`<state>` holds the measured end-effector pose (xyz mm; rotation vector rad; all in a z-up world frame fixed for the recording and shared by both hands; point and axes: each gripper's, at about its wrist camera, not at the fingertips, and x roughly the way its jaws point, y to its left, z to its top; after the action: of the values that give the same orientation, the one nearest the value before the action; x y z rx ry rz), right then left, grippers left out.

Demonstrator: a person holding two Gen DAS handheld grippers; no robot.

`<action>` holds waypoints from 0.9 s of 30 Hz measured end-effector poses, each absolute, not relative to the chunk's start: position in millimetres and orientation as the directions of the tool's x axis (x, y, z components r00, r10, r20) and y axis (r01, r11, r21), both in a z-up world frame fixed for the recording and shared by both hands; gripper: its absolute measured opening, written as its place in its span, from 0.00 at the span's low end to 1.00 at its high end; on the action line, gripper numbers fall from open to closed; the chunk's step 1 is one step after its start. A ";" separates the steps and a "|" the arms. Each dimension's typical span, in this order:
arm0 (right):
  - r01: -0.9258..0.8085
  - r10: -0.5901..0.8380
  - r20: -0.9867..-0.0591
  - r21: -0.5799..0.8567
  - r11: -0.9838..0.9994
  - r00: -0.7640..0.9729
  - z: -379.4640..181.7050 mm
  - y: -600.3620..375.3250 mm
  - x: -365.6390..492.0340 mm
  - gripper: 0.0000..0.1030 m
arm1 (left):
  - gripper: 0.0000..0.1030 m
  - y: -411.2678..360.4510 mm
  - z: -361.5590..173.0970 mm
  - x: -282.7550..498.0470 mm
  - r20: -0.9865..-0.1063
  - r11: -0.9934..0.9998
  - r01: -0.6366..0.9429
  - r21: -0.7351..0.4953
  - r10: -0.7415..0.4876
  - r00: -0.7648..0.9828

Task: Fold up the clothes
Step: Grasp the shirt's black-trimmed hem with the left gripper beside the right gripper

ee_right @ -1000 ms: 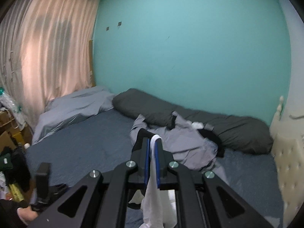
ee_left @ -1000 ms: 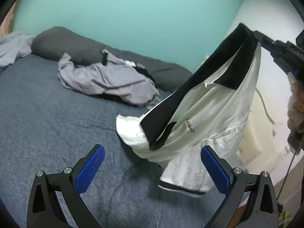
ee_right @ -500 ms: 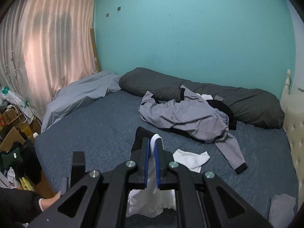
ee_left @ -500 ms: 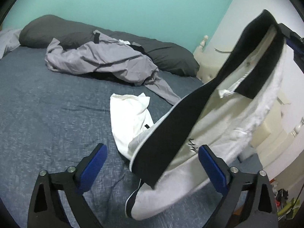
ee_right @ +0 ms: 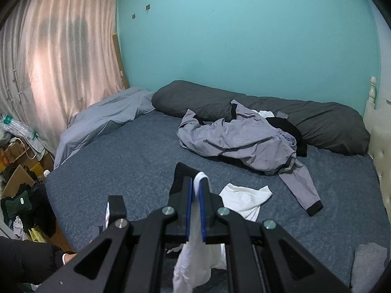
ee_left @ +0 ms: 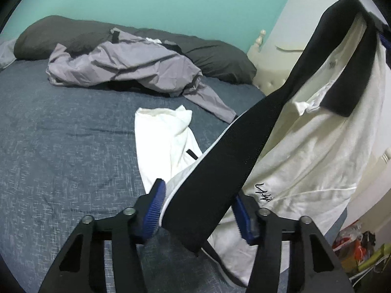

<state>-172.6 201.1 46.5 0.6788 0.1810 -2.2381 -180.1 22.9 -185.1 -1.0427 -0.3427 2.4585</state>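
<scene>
A white polo shirt (ee_left: 317, 151) with a black collar (ee_left: 244, 151) hangs in the air at the right of the left wrist view. One sleeve (ee_left: 163, 134) trails on the blue bed (ee_left: 61, 146). My left gripper (ee_left: 199, 207) is open but narrowed, its blue pads (ee_left: 155, 205) on either side of the lower end of the collar band. My right gripper (ee_right: 194, 195) is shut on a fold of the white shirt (ee_right: 193, 263), which hangs down below its fingers. Its tip (ee_left: 384, 39) shows at the top of the shirt.
A crumpled grey jacket (ee_right: 239, 141) lies mid-bed before a long dark pillow (ee_right: 268, 107). A light grey duvet (ee_right: 102, 119) is heaped at the left by the curtain (ee_right: 61, 56). A cream headboard (ee_right: 380, 146) is at the right, floor clutter (ee_right: 19, 195) at the left, and a person's sleeve (ee_right: 27, 261).
My left gripper has moved forward onto the black collar and its fingers have come much closer together. The right gripper lifted the shirt higher and tilted down toward the bed.
</scene>
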 end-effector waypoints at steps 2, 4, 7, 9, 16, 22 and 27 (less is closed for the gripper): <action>0.722 -0.647 -0.525 0.087 -0.687 -0.553 45.0 201.2 -174.4 0.05 | 0.43 24.9 -188.3 -183.5 -0.626 -0.871 -0.304 -0.386 0.489 -0.607; 0.724 -0.648 -0.527 0.088 -0.685 -0.550 43.5 200.6 -174.5 0.05 | 0.35 24.9 -189.5 -186.3 -0.630 -0.873 -0.305 -0.380 0.486 -0.606; 0.724 -0.649 -0.526 0.090 -0.684 -0.549 42.2 202.4 -175.6 0.05 | 0.18 22.4 -188.2 -190.0 -0.631 -0.875 -0.303 -0.377 0.482 -0.607; 0.721 -0.648 -0.524 0.091 -0.687 -0.552 41.4 204.9 -176.8 0.05 | 0.11 18.2 -181.9 -191.2 -0.632 -0.881 -0.303 -0.362 0.472 -0.615; 0.708 -0.647 -0.508 0.098 -0.699 -0.569 42.0 216.6 -181.7 0.05 | 0.05 -0.9 -144.8 -192.0 -0.624 -0.907 -0.301 -0.293 0.420 -0.659; 0.698 -0.670 -0.453 0.134 -0.704 -0.589 66.1 235.9 -177.0 0.05 | 0.05 -16.7 -77.2 -184.2 -0.581 -0.931 -0.285 -0.228 0.365 -0.727; 0.716 -0.694 -0.372 0.102 -0.690 -0.616 110.8 248.4 -153.9 0.05 | 0.05 -23.5 10.3 -167.9 -0.511 -0.943 -0.287 -0.169 0.333 -0.792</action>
<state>-153.9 248.4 110.8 0.4947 0.0721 -2.2808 -167.9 -23.5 10.3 -0.7914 -0.1180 2.6964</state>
